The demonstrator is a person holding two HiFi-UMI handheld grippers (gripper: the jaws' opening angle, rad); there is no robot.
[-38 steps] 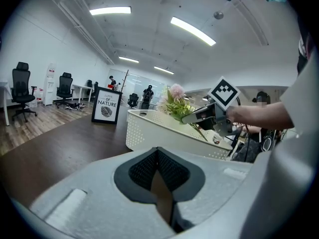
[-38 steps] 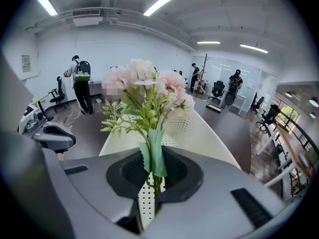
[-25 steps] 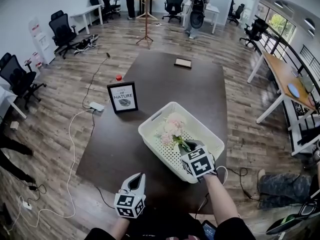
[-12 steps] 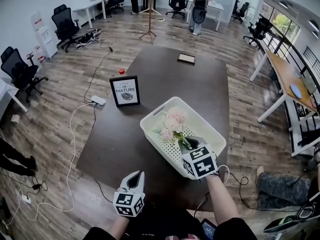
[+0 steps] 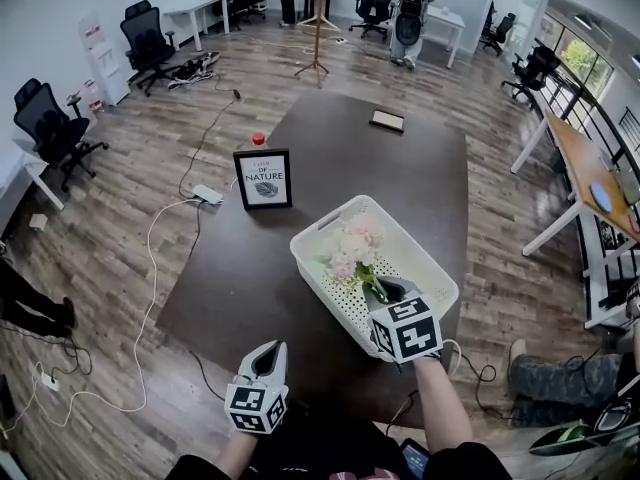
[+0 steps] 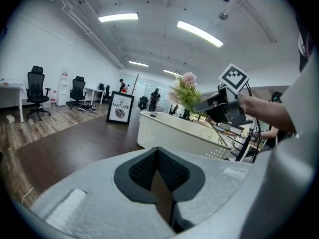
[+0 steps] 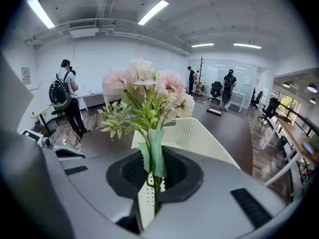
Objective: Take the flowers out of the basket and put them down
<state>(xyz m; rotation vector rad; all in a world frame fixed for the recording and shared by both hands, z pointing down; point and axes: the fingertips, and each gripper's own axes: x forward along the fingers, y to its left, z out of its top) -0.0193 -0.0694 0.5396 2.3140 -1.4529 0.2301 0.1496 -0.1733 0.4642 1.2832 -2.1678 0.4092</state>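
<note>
Rising since before: flowers clamped in right gripper jaws; left gripper jaws closed.

Long white ceiling strip lamps flood the office with bright, even light, and daylight comes through tall windows at upper right of the head view. Fisheye bending curves every edge; black corners ring both gripper views, whose near foreground is soft.

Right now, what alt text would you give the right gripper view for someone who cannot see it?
The right claw is shut on the green stems of a bunch of pink and white flowers, held upright in the foreground. Behind them the white perforated basket sits on a dark table in an open office.
</note>
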